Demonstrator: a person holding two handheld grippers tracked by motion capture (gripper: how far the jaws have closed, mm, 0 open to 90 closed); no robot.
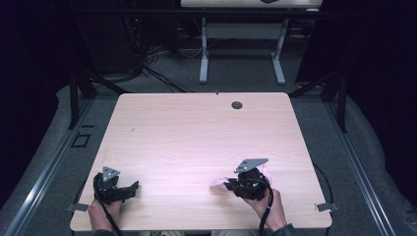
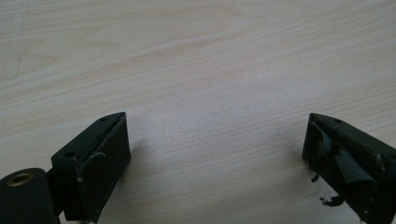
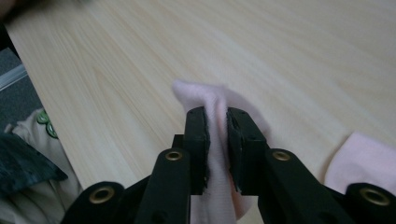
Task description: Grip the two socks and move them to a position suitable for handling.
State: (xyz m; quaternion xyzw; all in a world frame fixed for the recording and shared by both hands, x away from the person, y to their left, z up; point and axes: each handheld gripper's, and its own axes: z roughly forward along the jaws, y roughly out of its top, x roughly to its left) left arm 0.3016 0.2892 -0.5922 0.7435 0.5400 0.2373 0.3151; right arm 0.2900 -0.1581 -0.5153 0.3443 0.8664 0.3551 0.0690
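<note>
Two hand-held grippers are at the near edge of the tabletop (image 1: 196, 128). The right hand-held gripper (image 3: 216, 122) is clamped on a pale pink cloth (image 3: 219, 105), its jaws nearly together with a fold of fabric pinched between them. The cloth lies at the right near corner, directly under and ahead of that gripper, well apart from the left hand-held gripper (image 1: 120, 189), so the right hand is plainly the nearer. The left one rests with its jaws wide apart over bare wood, holding nothing. The cloth appears soft, thin and bunched; a second lobe trails beside the right jaw. Its long axis cannot be judged while bunched.
</note>
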